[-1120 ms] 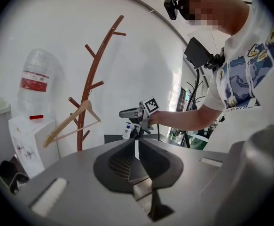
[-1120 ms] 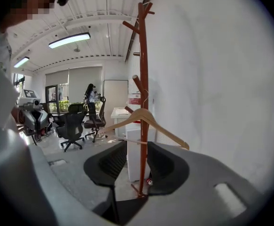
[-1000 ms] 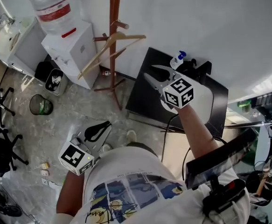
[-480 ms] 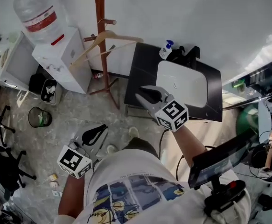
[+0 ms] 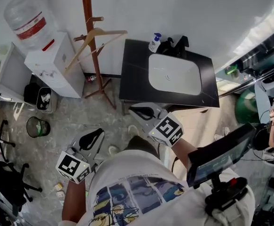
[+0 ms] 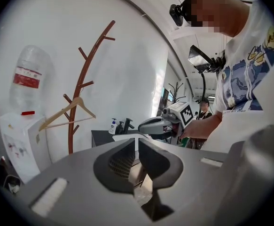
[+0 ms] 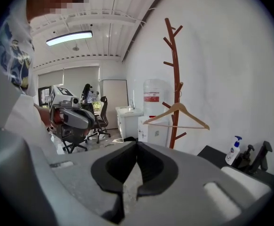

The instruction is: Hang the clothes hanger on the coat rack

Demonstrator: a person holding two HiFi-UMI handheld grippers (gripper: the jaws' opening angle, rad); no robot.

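A wooden clothes hanger (image 5: 95,37) hangs from a branch of the brown coat rack (image 5: 90,55) by the white wall; no gripper touches it. It also shows in the left gripper view, hanger (image 6: 66,114) on the rack (image 6: 78,102), and in the right gripper view, hanger (image 7: 176,117) on the rack (image 7: 175,79). My right gripper (image 5: 132,109) is drawn back close to my body, its jaws shut and empty (image 7: 136,144). My left gripper (image 5: 99,132) hangs low at my left side, jaws together with nothing between them (image 6: 137,141).
A white water dispenser (image 5: 50,62) with a big bottle stands left of the rack. A black counter (image 5: 132,79) with a white basin and a soap bottle (image 5: 154,42) stands right of it. A waste bin (image 5: 37,126) and office chairs are on the floor at the left.
My right gripper has drawn back from near the rack toward my body, and its jaws have closed empty. The left gripper has shifted a little. The hanger stays on the rack.
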